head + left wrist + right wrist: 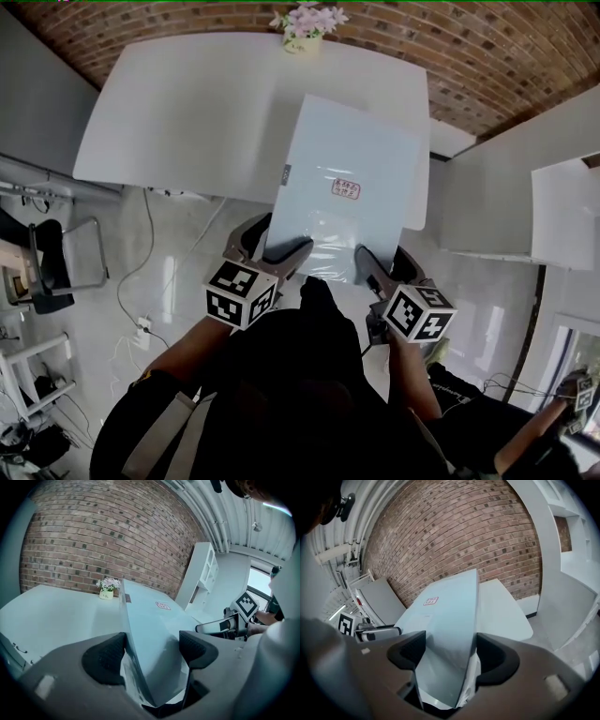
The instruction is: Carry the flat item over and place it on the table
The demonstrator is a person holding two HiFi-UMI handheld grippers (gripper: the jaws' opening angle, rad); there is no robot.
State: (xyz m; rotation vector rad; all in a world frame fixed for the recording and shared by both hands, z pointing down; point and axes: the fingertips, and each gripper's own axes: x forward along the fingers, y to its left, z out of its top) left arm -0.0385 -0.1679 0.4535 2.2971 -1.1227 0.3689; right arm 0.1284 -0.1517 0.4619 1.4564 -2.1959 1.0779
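two grips on the board [349, 178]: left gripper [272, 247] and right gripper [386, 263] each pinch its near edge, so keep it level, lower it flat onto the table [187, 112], release together.

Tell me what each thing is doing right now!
flat board: held by its near edge in both grippers, far end over the table; can't tell if it touches.
left gripper: shut on the flat board.
right gripper: shut on the flat board.
table: standing by the brick wall, with the flower pot on it.
flower pot: upright at the table's far edge.
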